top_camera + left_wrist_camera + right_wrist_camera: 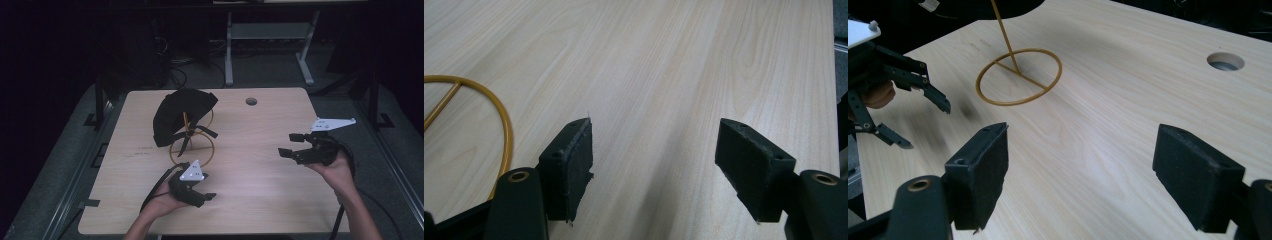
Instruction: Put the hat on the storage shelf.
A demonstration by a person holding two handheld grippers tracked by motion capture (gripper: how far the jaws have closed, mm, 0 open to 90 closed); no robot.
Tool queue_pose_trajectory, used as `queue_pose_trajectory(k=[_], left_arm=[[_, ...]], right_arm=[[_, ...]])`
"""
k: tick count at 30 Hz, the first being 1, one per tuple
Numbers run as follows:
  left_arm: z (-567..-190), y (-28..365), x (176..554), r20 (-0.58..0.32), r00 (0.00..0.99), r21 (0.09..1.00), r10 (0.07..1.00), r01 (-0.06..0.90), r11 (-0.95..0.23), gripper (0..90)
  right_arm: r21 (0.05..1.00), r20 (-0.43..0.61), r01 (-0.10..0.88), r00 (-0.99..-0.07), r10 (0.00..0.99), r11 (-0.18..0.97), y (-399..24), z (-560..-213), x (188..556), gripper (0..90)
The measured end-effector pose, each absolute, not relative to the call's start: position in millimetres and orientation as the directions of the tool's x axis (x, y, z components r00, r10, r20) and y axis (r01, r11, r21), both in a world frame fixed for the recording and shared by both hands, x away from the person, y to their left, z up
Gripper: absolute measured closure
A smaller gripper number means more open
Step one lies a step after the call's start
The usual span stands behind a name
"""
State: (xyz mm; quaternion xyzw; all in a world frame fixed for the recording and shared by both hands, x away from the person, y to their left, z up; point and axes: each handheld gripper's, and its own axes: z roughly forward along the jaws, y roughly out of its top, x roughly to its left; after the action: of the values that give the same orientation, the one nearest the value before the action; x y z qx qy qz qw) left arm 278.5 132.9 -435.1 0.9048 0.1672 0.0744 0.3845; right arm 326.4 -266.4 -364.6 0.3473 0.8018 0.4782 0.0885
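Observation:
A black cap hangs on a gold wire stand at the table's middle left. The stand's ring base lies flat on the wood, and its edge curves past my left jaw. My left gripper is held low near the front edge, just in front of the ring, open with only bare wood between its pads. At the right side of the table my right gripper hovers open, pointing left toward the stand, its pads wide apart around nothing.
The light wooden table has a round cable hole near its far edge. In the right gripper view the left gripper shows at the left, beside the ring. Table legs and cables stand on the dark floor behind.

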Motion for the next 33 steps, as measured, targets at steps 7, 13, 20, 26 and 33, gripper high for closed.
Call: queue_pose_trajectory(k=[7,13,20,26,33], left_arm=[[-435.3,133.7,278.9,0.005,0.932,0.721,0.363,0.249,-0.647,30.6],[-436.5,134.1,279.2,0.001,0.931,0.719,0.364,0.253,-0.647,30.4],[-437.2,133.3,279.2,0.000,0.932,0.709,0.363,0.256,-0.657,29.7],[-437.6,133.0,279.1,0.000,0.932,0.709,0.363,0.256,-0.657,29.3],[-439.0,132.6,278.7,-0.002,0.931,0.709,0.365,0.259,-0.656,29.0]], right_arm=[[0.820,0.206,0.494,-0.727,0.655,0.289,-277.0,-375.7,318.2,21.3],[0.814,0.219,0.510,-0.714,0.665,0.279,-286.0,-386.7,310.8,20.8],[0.804,0.230,0.530,-0.695,0.681,0.269,-297.0,-401.3,302.2,20.4],[0.797,0.237,0.544,-0.682,0.691,0.263,-304.9,-410.0,295.4,20.0],[0.793,0.246,0.555,-0.668,0.702,0.250,-313.6,-420.9,286.7,19.8]])
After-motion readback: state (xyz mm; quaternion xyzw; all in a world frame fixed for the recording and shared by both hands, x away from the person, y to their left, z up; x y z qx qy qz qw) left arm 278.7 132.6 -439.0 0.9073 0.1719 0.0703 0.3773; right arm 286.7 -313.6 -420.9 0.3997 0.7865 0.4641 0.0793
